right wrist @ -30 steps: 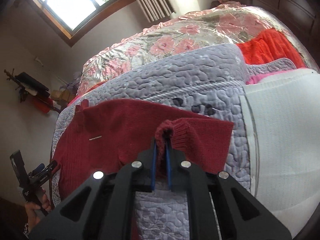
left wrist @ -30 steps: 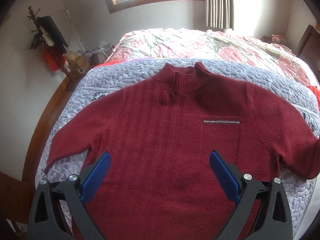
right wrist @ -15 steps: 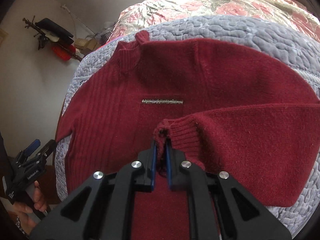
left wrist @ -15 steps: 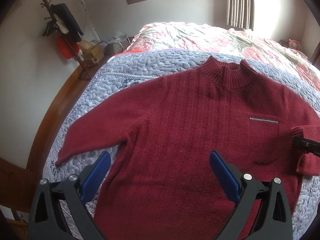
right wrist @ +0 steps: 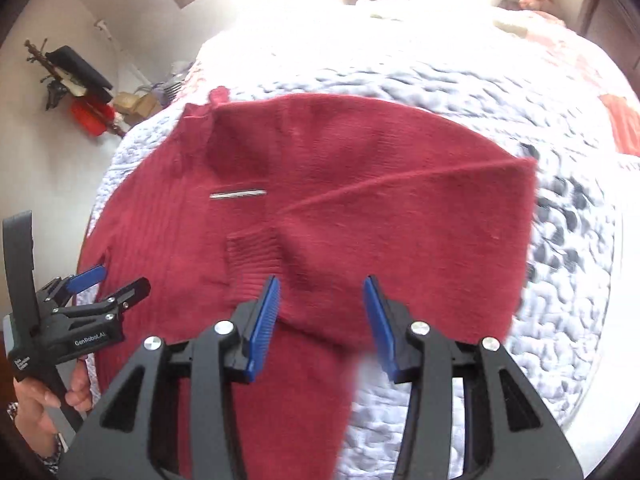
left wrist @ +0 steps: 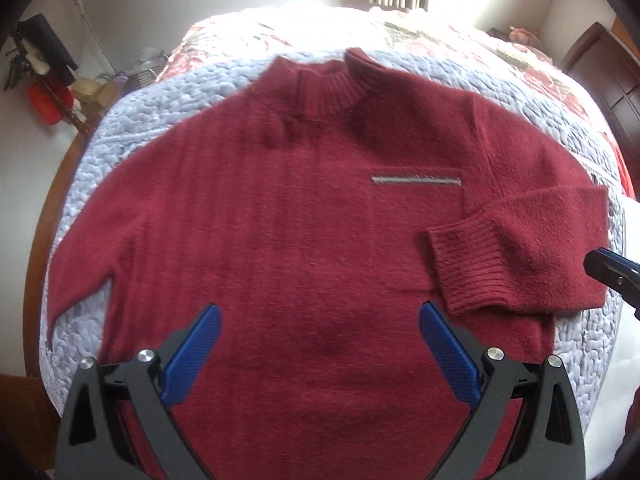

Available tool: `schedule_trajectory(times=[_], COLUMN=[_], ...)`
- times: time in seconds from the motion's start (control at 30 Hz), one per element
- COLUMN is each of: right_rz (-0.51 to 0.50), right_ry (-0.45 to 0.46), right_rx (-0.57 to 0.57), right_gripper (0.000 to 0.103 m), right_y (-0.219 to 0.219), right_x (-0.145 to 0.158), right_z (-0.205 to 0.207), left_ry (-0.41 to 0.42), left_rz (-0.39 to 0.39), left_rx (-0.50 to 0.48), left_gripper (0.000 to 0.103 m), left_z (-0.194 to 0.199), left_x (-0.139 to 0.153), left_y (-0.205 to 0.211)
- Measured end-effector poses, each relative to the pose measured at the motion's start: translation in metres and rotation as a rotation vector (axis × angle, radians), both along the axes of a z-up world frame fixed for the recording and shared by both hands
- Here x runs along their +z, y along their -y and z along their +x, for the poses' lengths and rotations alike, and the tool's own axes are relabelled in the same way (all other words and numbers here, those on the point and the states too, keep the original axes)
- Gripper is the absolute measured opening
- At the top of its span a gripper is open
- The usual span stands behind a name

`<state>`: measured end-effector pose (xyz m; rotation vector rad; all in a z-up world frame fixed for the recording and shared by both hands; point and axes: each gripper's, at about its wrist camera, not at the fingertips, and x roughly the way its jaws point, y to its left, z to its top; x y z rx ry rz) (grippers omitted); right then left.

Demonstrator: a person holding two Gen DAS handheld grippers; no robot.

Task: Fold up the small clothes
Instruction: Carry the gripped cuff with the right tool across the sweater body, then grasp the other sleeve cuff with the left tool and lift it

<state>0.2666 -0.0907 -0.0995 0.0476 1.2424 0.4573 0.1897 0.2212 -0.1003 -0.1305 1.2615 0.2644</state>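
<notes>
A dark red knit sweater lies face up on a lilac quilt, collar toward the window. Its right sleeve is folded inward, the ribbed cuff resting below the silver pocket trim. The other sleeve stretches out flat to the left. My left gripper hovers open over the sweater's lower body. My right gripper is open above the folded sleeve, holding nothing; its tip shows at the right edge of the left wrist view. The left gripper also appears in the right wrist view.
A floral bedspread covers the far half of the bed, with an orange cloth at its right. A wooden bed frame runs along the left. A coat rack and boxes stand by the left wall. A hand holds the left gripper.
My right gripper carried the cuff across onto the sweater's front, then opened and let it go. The left gripper stayed open over the hem, shifting slightly.
</notes>
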Motion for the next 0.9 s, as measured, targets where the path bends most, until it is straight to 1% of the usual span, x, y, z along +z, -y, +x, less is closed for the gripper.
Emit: schedule_trajectory(times=[0.07,0.13,0.3,0.37,0.4,0.43,0.47,0.53,0.57,0.6,0.67,0.77,0.87,0.9], right_rz=[0.027,0.044,0.051,0.034,0.033,0.038,0.043,0.043,0.043,0.046,0.052,0.05,0.057,0.062], right_ry=[-0.032,-0.049,-0.058,-0.051,-0.049,-0.049,-0.051,-0.051,-0.051,-0.052,-0.051,-0.043,-0.035,-0.033], right_rx=[-0.061,-0.111,-0.16,-0.169,-0.174,-0.18,-0.187,-0.204,-0.209,-0.213,-0.217,-0.216,-0.208,-0.203], right_gripper=[0.045,0.045,0.045,0.045,0.045,0.045,0.045,0.045,0.045,0.045,0.045,0.045,0.045,0.045], right_y=[0.028,0.051,0.085,0.091,0.096,0.101,0.108,0.119,0.124,0.127,0.134,0.142,0.141,0.133], right_x=[-0.01,-0.021,-0.033,-0.036,-0.036,-0.037,-0.036,-0.035,-0.035,-0.036,-0.033,-0.028,-0.022,-0.022], right_z=[-0.002,-0.01,-0.023,-0.028,-0.031,-0.033,-0.036,-0.039,-0.042,-0.044,-0.047,-0.051,-0.052,-0.048], left_ry=[-0.022,-0.043,-0.096,-0.105,-0.102,-0.091,-0.077,-0.056,-0.034,-0.012,0.052,0.156,0.237,0.257], left_rz=[-0.053,-0.087,-0.181,-0.214,-0.225,-0.233,-0.251,-0.279,-0.301,-0.318,-0.334,-0.322,-0.255,-0.232], left_rx=[-0.005,-0.001,0.042,0.06,0.062,0.06,0.053,0.052,0.047,0.048,0.06,0.054,0.048,0.05], left_gripper=[0.099,0.099,0.099,0.088,0.078,0.064,0.055,0.029,0.023,0.018,0.017,0.017,0.017,0.017], left_z=[0.011,0.021,0.043,0.049,0.051,0.052,0.053,0.054,0.053,0.052,0.047,0.04,0.036,0.034], left_x=[-0.014,-0.026,-0.057,-0.065,-0.066,-0.066,-0.064,-0.057,-0.052,-0.046,-0.028,0.005,0.036,0.044], left_y=[0.018,0.034,0.06,0.066,0.069,0.073,0.076,0.082,0.083,0.085,0.082,0.073,0.055,0.048])
